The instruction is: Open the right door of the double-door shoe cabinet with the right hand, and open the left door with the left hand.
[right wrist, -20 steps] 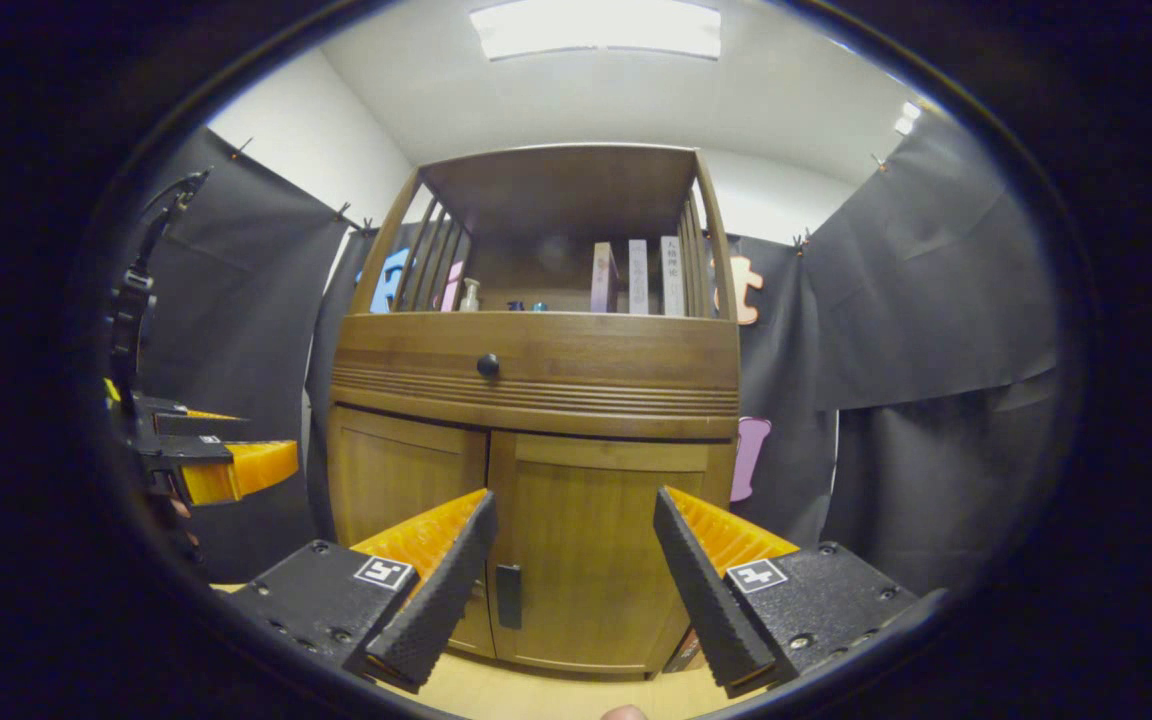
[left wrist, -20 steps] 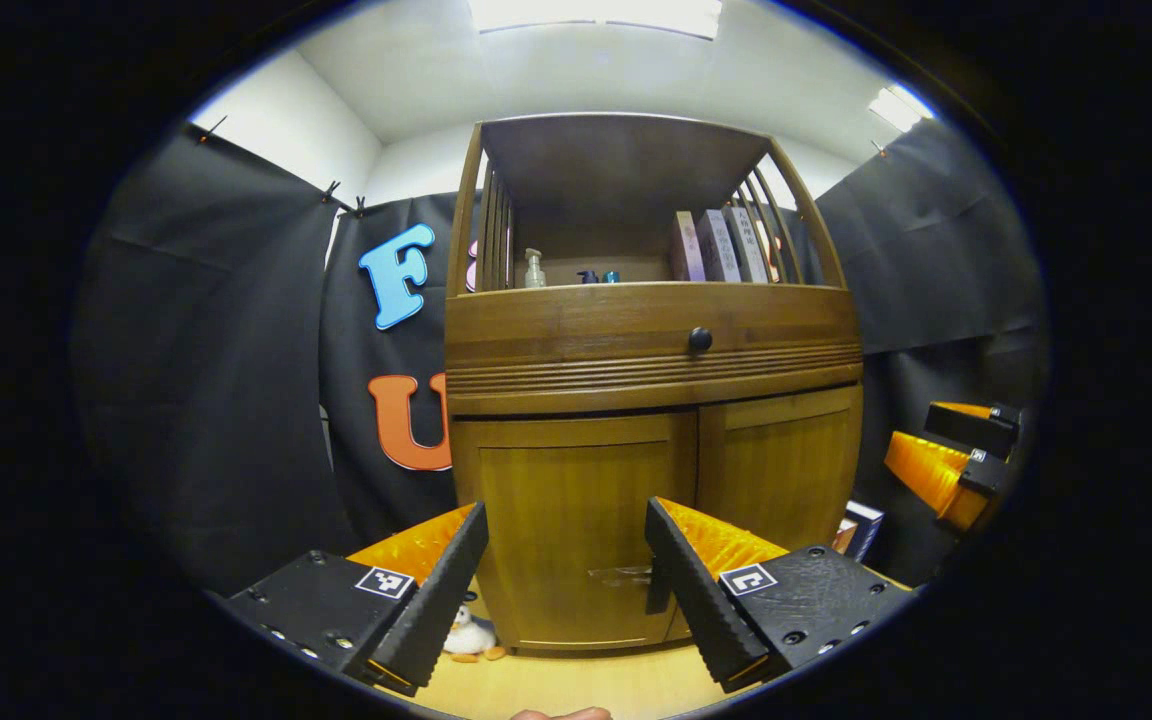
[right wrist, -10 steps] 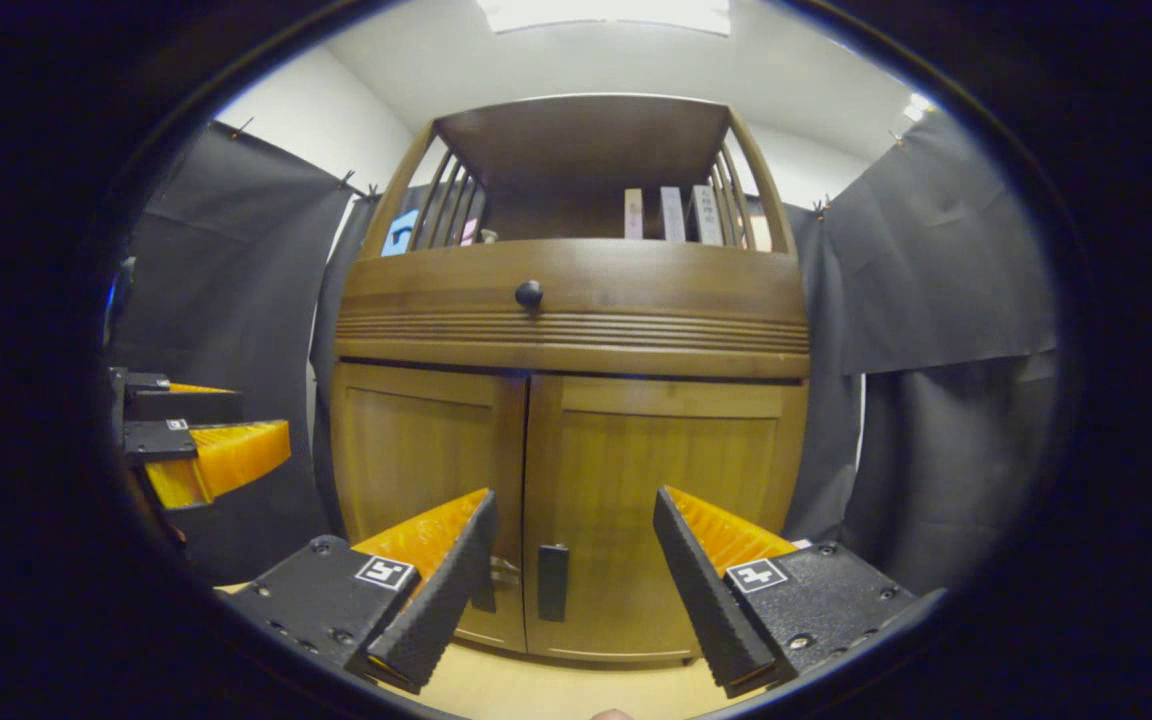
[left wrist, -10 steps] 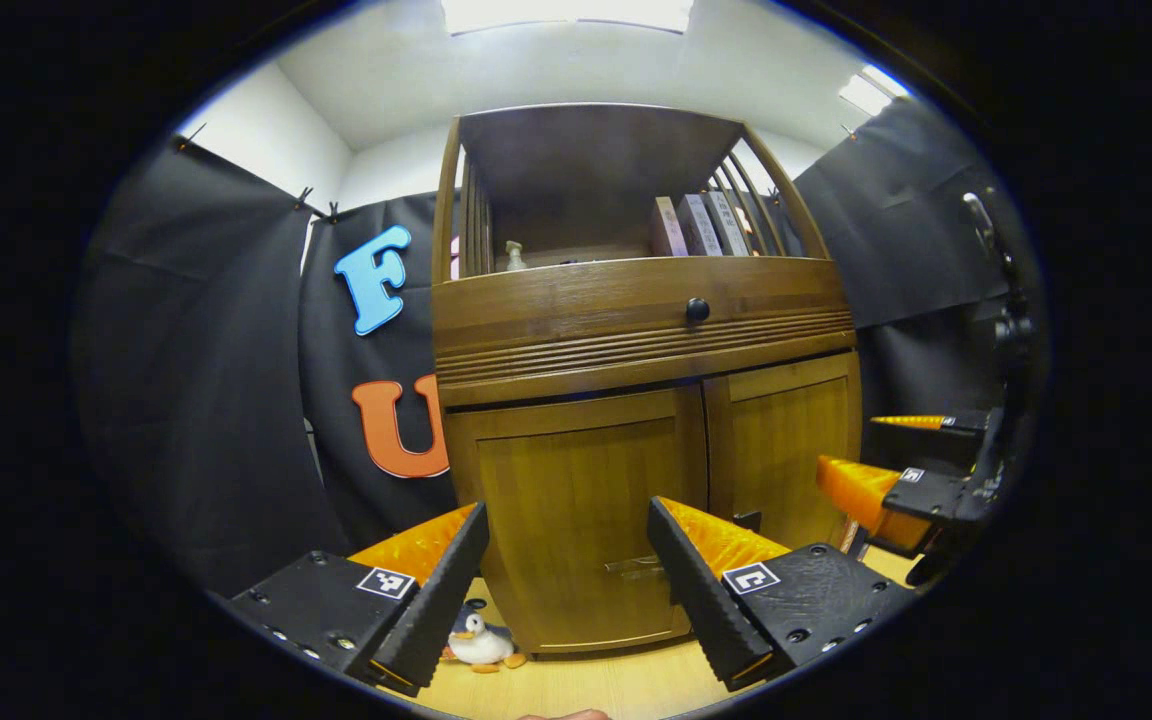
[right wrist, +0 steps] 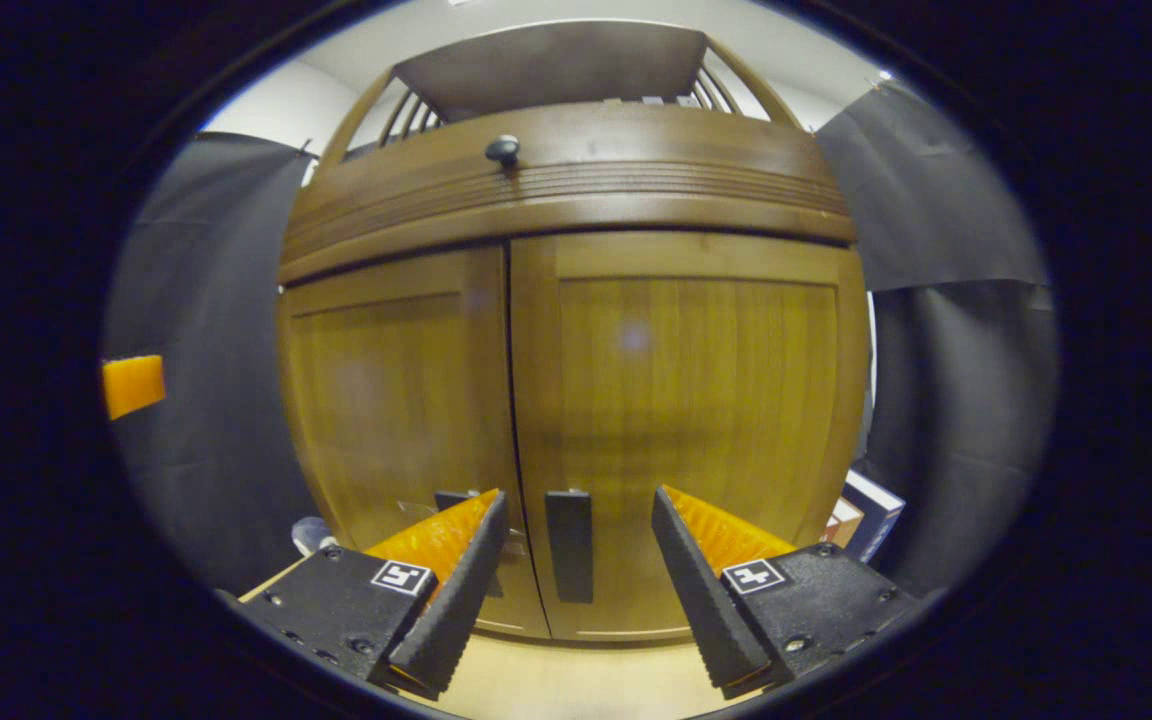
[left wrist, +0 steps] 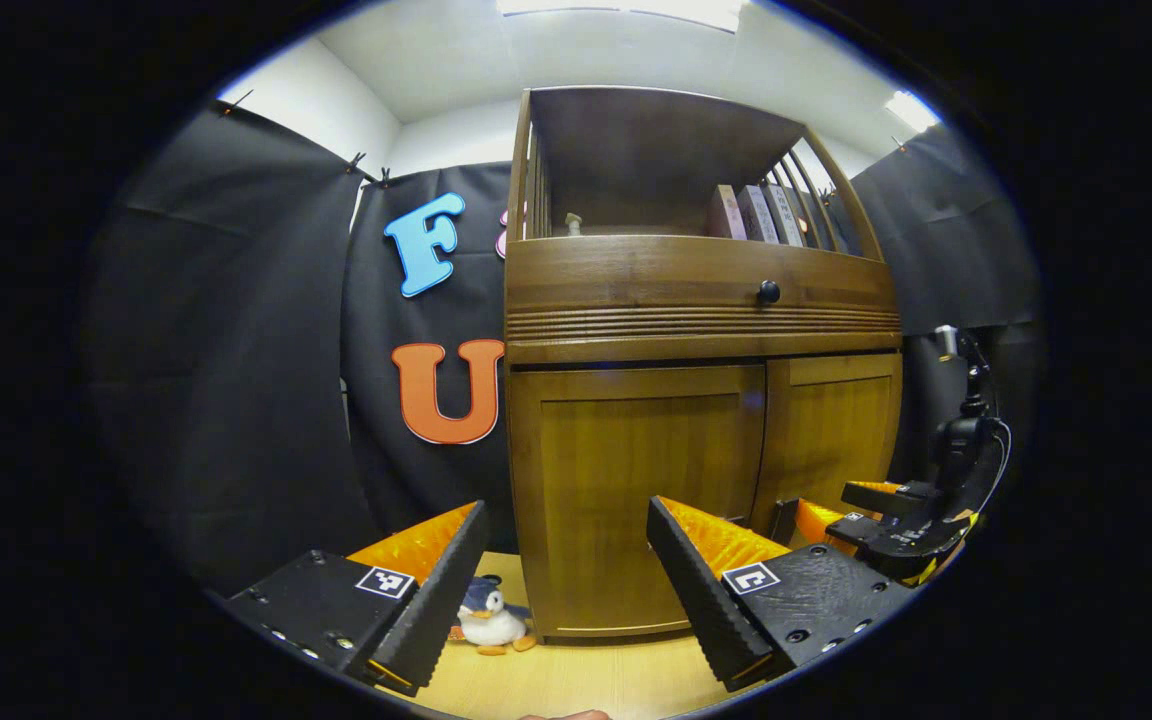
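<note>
Lining up right gripper (right wrist: 571,590), fingers spread, empty, on right door handle (right wrist: 570,545), close ahead between them, not touching. Left gripper (left wrist: 566,590) spread too, facing left door (left wrist: 636,480). Both doors shut. Next, I judge: advance, pinch handle, pull.

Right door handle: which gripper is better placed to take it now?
The right gripper: it is open, and the right door handle stands between its fingers, close ahead. The left gripper faces the left door, farther back.
</note>
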